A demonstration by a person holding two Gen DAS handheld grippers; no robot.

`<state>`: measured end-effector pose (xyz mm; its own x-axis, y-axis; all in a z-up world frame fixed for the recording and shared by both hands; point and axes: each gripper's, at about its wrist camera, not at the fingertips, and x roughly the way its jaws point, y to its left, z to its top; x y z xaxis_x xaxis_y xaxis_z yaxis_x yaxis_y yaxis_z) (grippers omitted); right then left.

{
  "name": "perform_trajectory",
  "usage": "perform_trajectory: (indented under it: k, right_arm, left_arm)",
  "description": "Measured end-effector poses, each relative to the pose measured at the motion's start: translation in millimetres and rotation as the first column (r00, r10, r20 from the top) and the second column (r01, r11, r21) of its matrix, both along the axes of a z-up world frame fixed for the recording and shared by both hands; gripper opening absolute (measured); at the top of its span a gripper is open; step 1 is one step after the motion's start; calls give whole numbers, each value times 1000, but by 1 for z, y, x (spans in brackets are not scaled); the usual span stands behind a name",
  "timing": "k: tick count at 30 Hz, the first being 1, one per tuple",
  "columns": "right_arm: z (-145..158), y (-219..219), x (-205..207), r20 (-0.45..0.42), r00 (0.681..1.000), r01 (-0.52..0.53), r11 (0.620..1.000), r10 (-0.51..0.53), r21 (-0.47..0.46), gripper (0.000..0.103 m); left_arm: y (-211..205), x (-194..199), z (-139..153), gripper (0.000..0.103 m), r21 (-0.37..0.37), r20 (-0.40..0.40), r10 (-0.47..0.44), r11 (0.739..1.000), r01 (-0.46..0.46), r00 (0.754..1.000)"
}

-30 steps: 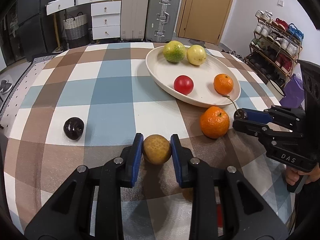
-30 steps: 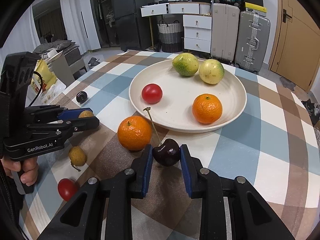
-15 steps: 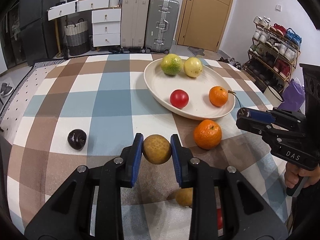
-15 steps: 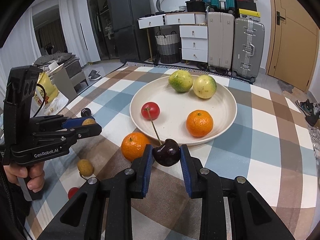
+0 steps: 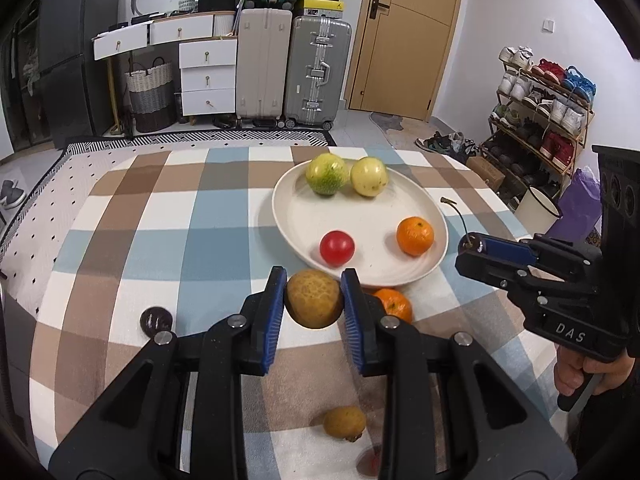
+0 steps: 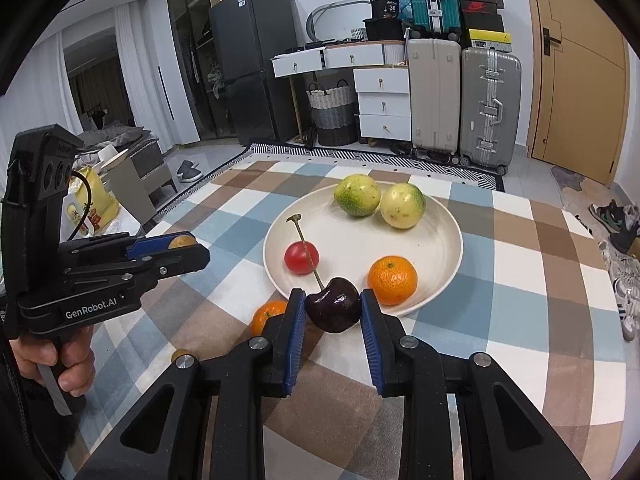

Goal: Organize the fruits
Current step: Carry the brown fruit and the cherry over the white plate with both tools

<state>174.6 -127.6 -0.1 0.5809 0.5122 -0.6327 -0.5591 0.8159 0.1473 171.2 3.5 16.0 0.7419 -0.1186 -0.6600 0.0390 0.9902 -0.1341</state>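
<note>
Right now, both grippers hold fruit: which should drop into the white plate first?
Right, probably. The right gripper grips the dark stemmed cherry nearly over the round white plate's rim; the left gripper with its tan fruit sits farther back.

Both grippers risen, longan (image 5: 314, 299) and cherry (image 6: 333, 310) lifted off cloth

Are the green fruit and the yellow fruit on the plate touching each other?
Touching. The right wrist view shows the green fruit and yellow fruit pressed side by side, no gap, on the plate.
</note>
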Motion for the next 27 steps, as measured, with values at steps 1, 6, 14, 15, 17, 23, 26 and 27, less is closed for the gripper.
perform_trajectory:
  k: [1, 6, 14, 15, 17, 23, 26, 27]
  right_arm:
    - [3, 0, 0, 5, 1000, 1, 1000, -1, 2, 28]
    - [13, -1, 5, 16, 1000, 11, 1000, -11, 16, 28]
    - [21, 5, 13, 22, 1000, 21, 999, -22, 43, 28]
    - [22, 5, 15, 23, 999, 25, 999, -26, 43, 28]
    - [22, 4, 19, 22, 999, 34, 998, -35, 51, 28]
    - [24, 2, 30, 18, 998, 55, 997, -57, 61, 28]
    - [25, 1, 36, 19, 998, 58, 996, -60, 62, 28]
    - [24, 1, 38, 18, 998, 60, 996, -62, 63, 28]
  left_arm:
    - [-1, 1, 2, 25, 1, 4, -2, 1000, 2, 1000]
    - [-9, 9, 12, 25, 8, 20, -17, 1000, 17, 1000]
    - [-16, 27, 15, 25, 6, 21, -31, 999, 31, 999]
    - [-16, 30, 14, 25, 5, 20, -33, 999, 33, 999]
    - [-17, 34, 16, 25, 6, 24, -37, 999, 37, 999]
    - [-21, 50, 16, 25, 8, 32, -44, 999, 44, 999]
    - [-23, 57, 13, 25, 5, 28, -47, 999, 47, 998]
    - [-24, 60, 12, 25, 6, 25, -51, 999, 50, 998]
